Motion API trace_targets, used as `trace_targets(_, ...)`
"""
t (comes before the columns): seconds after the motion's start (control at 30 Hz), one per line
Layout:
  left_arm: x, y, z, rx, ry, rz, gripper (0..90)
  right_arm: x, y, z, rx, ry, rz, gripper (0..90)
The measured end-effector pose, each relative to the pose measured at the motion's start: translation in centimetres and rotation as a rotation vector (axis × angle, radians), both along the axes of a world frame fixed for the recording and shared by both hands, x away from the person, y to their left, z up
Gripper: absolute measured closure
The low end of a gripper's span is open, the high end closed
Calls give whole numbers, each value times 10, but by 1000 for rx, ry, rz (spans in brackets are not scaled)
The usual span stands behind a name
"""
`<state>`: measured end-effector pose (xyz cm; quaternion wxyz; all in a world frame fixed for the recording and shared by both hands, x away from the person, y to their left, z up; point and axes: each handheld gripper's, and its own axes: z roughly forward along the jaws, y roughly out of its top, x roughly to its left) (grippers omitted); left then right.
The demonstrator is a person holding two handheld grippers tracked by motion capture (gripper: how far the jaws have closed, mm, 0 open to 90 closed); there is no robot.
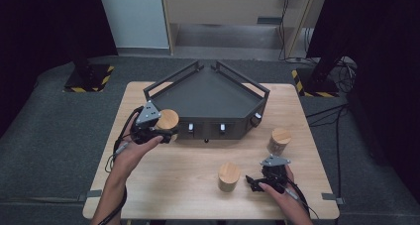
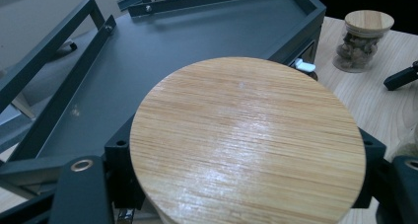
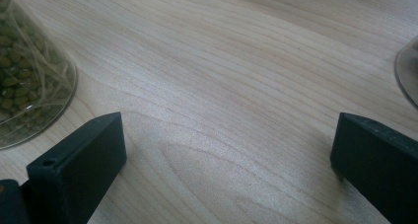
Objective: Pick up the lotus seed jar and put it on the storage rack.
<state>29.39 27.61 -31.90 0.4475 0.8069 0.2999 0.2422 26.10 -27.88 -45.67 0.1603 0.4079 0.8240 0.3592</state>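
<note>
My left gripper (image 1: 166,131) is shut on a jar with a round wooden lid (image 2: 246,145) and holds it above the table by the front left corner of the dark angular tray (image 1: 213,93). In the left gripper view the lid sits between the two black fingers (image 2: 118,169), with the tray floor just behind it. My right gripper (image 1: 250,183) rests low on the table near the front right, jaws wide open with nothing between them (image 3: 226,150). A jar of green grains (image 3: 29,86) stands just to its left, the same wooden-lidded jar (image 1: 229,175).
A third jar with brown contents (image 1: 279,140) stands on the wooden table (image 1: 188,185) right of the tray's front; it also appears far off (image 2: 367,39). The tray has raised rails and white latches (image 1: 222,128) on its front wall. A glass edge (image 3: 409,76) borders the right.
</note>
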Motion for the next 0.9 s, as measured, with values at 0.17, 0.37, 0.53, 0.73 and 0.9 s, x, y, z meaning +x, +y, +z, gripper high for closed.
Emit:
trace_targets(0.17,4,-4,6,-1,-7,-14,247,0,0,0,0,0,0,5)
trace_targets(0.37,8,-6,12,-8,-10,-24,247,0,0,0,0,0,0,5)
trace_targets(0.53,11,-8,17,-3,-12,-35,247,0,0,0,0,0,0,5)
trace_targets(0.73,16,-7,20,-31,-6,-46,247,1,-1,0,0,0,6,5)
trace_targets(0.9,21,-10,28,-7,-5,-52,247,1,-2,0,0,0,11,5)
